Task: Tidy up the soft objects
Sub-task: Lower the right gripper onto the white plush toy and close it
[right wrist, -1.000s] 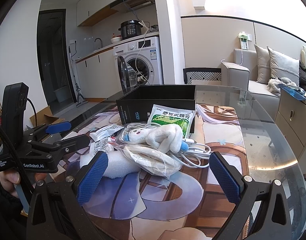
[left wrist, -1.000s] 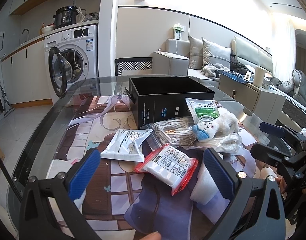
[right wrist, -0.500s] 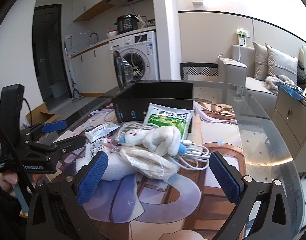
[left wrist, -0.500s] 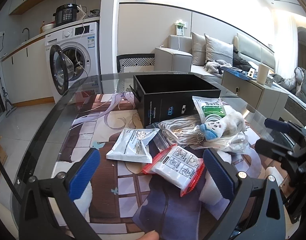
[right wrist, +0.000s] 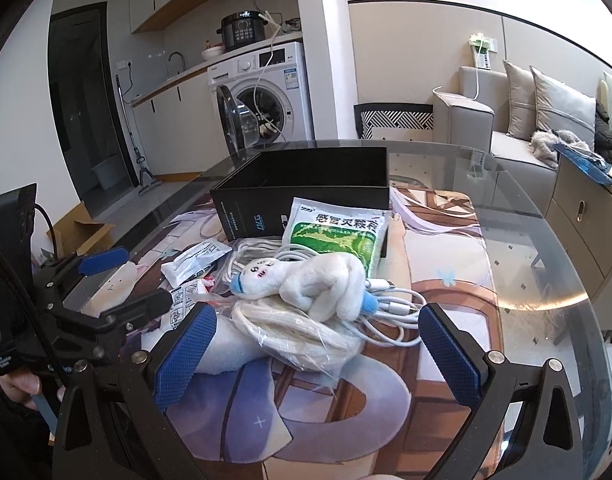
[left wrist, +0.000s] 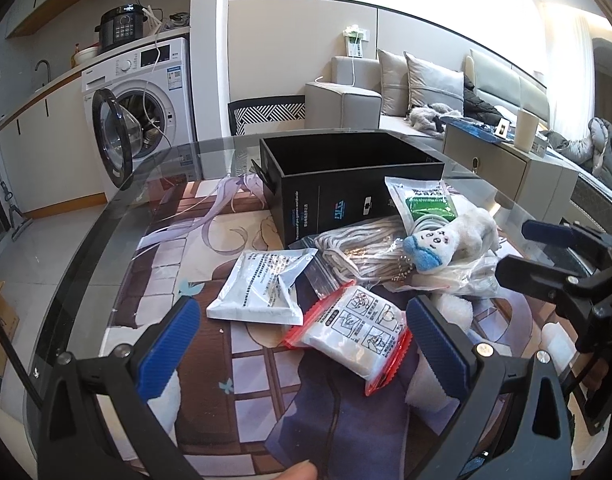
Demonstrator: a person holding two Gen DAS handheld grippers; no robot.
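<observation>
A heap of soft things lies on a printed mat in front of an open black box (left wrist: 346, 176) (right wrist: 306, 184). On top rests a white plush toy (left wrist: 454, 240) (right wrist: 306, 280) with blue ends, over a bagged rope bundle (left wrist: 366, 252) (right wrist: 306, 336) and white cables (right wrist: 390, 312). A green-and-white sachet (left wrist: 426, 200) (right wrist: 338, 236) leans on the box. A white packet (left wrist: 261, 288) (right wrist: 193, 260) and a red-edged zip bag (left wrist: 354, 332) lie nearer. My left gripper (left wrist: 301, 344) is open above the zip bag, holding nothing. My right gripper (right wrist: 318, 352) is open before the plush, also holding nothing.
The mat covers a round glass table (left wrist: 105, 216) (right wrist: 546, 280). A washing machine (left wrist: 141, 104) with its door open stands behind at the left. A sofa (left wrist: 426, 92) and a low cabinet (left wrist: 518, 168) are to the right. A white plush roll (right wrist: 225, 344) lies under the heap.
Both grippers have drawn a little closer to the heap and the views have shifted slightly. Both stay open, and nothing on the table has moved.
</observation>
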